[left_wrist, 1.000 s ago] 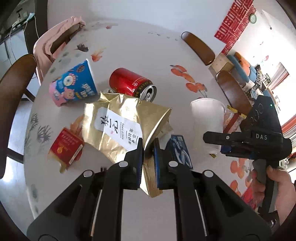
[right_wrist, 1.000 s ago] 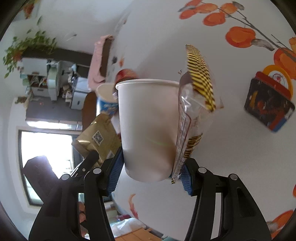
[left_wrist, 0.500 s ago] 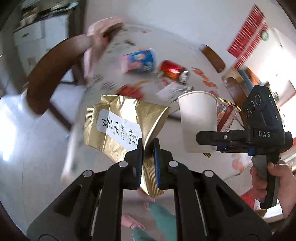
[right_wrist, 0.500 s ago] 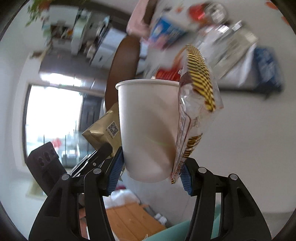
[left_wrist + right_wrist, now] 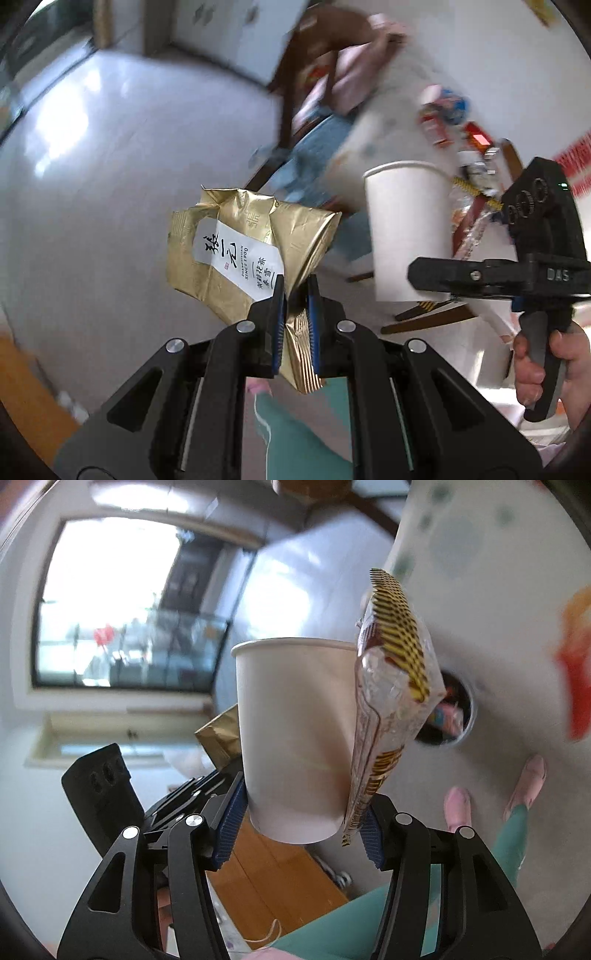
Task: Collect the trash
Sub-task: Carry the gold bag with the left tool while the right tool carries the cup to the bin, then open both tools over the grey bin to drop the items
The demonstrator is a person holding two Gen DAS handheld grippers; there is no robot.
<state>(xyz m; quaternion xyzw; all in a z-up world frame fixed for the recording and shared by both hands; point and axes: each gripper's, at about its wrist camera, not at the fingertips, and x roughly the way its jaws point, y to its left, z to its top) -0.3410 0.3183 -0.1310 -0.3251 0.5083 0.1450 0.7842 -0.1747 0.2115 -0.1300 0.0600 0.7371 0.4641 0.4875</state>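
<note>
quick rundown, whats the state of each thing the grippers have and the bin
left gripper: shut on the gold tea bag
gold tea bag: crumpled, held off the floor
right gripper: clamped on cup and wrapper together
white paper cup: upright, held
snack wrapper: pressed against the cup's side
bin: open, trash inside

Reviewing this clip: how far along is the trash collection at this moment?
Done: three pieces picked up. In hand: left gripper clamps the gold tea bag; right gripper pinches the white paper cup and snack wrapper. Left: dropping these off, plus blurred litter on the table.
</note>
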